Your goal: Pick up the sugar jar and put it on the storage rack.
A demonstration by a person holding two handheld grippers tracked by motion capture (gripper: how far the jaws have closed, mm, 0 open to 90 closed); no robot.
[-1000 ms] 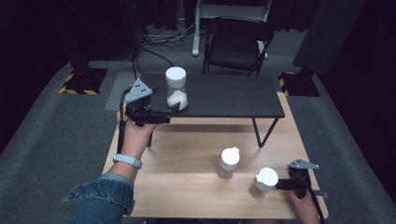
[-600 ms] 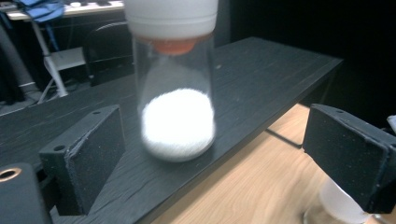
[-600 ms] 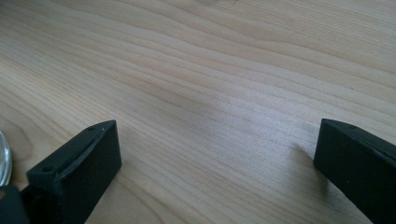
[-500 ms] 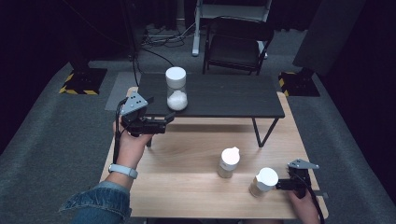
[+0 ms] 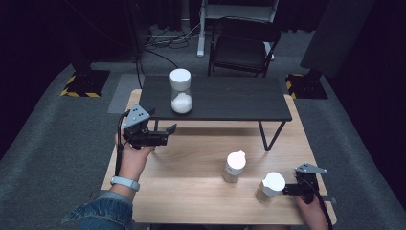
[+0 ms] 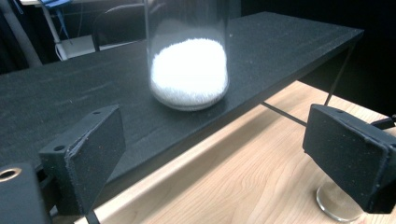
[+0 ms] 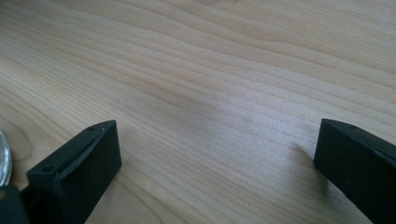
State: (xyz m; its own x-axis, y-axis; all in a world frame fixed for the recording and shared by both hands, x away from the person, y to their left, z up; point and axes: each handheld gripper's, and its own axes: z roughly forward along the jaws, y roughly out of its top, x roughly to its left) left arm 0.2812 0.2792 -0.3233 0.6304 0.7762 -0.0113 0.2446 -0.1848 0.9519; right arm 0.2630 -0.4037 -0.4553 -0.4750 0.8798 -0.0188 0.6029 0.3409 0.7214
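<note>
Bare wood (image 5: 191, 158) between black shelf (image 5: 230, 98) and jars (image 5: 234, 166).

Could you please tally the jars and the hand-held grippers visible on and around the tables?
Jars with white lids: 3
Hand-held grippers: 2 (left hand-held gripper, right hand-held gripper)
Total: 5

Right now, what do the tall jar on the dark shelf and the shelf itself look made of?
The jar looks like clear glass or plastic: the white powder shows through its wall. Its white lid seems plastic. The shelf looks like black-stained wood with a matte, grainy surface, on thin metal legs.
</note>
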